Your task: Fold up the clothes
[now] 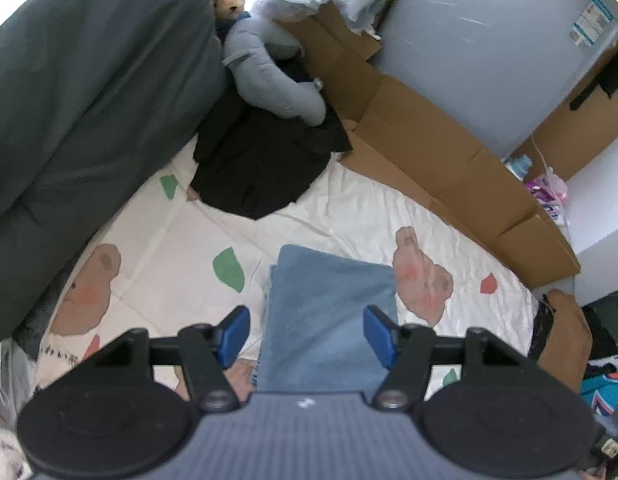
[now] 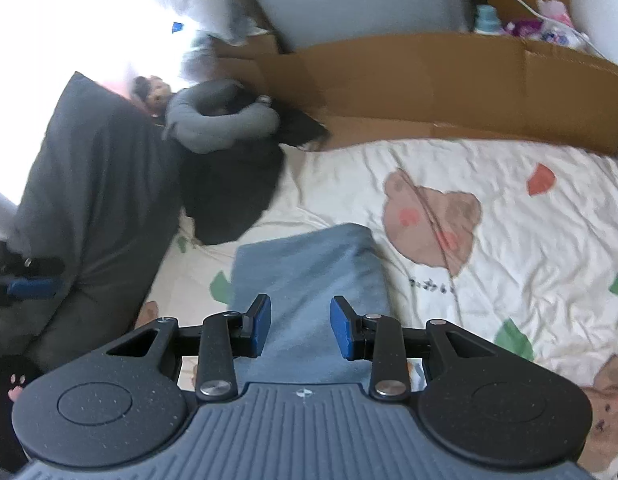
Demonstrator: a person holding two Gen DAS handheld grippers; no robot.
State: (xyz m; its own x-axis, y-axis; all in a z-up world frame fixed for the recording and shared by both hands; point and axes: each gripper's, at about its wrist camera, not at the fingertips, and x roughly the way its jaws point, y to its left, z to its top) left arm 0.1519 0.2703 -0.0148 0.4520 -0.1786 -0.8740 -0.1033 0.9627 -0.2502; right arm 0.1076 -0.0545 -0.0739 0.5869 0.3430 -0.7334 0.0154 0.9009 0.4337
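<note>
**Folded blue cloth down on the bed, both claws free**

Though folded into a neat oblong, still soft and limp: blue cloth (image 1: 329,312) lying flat on the bear-print bed sheet (image 1: 349,208), directly below both claws. Left claw (image 1: 305,336) open wide, nothing between the blue pads, hanging above the cloth without touching. Right claw (image 2: 297,330) parted to a narrower gap, also empty, over the near end of the same cloth. Light, floppy, not slippery, nothing fragile. Likely to sag and unfold if lifted by one corner or by the top layer only. Better pinched at a folded edge through all layers, one claw at each end. Black garment (image 1: 261,168) heaped farther back, probably next.
</note>
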